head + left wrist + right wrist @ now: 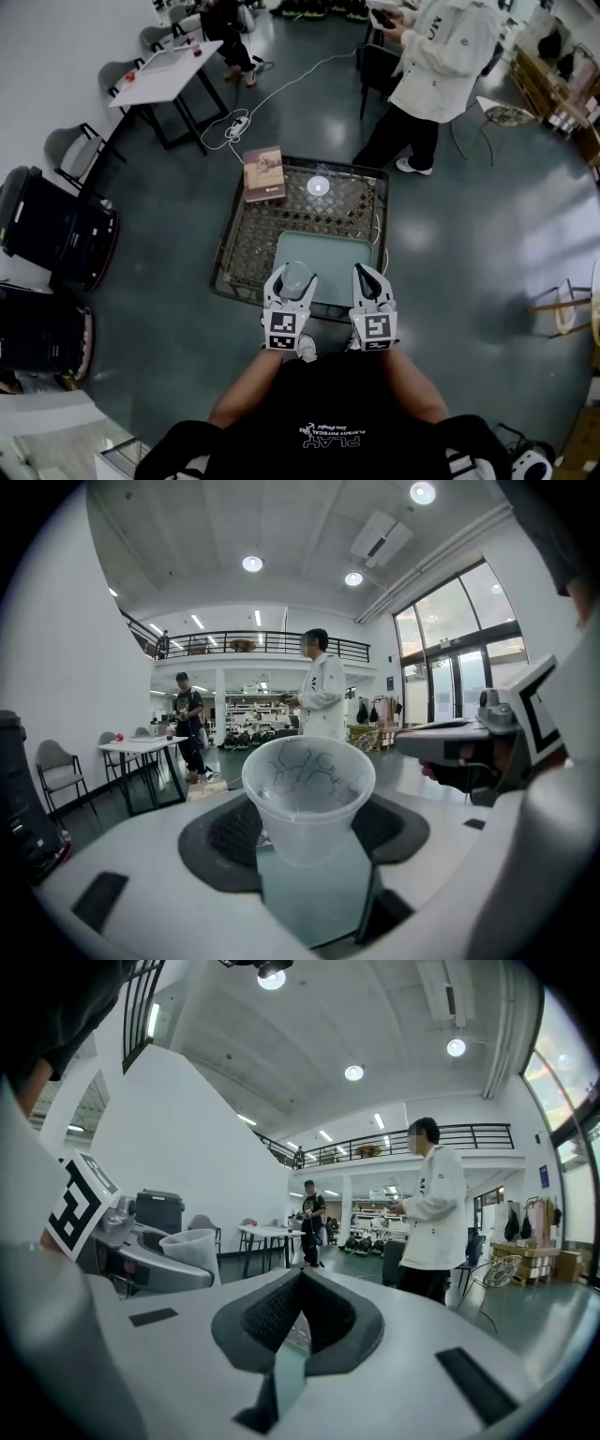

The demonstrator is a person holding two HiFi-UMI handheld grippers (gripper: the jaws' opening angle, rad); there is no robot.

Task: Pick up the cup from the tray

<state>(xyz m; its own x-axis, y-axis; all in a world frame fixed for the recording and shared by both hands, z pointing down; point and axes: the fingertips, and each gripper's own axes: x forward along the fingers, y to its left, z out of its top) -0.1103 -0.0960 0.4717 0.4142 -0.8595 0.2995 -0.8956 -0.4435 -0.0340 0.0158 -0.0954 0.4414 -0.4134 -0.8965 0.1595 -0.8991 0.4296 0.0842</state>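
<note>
Tongs on the left (294,281) stand wide and clamp the clear plastic cup (307,794) by its sides, with the cup upright and its mouth open. Right tongs (367,277) sit just beside them, pinched together on nothing. The cup is over the near left part of the pale green tray (328,246) – whether its base touches the tray I cannot tell. The tray lies on a dark wire-mesh surface (281,220). At the far left corner of that surface rests a brown book (263,173), with a small white disc (319,185) to its right. Beyond, far right, a person in a white jacket (439,66) stands on the floor.
</note>
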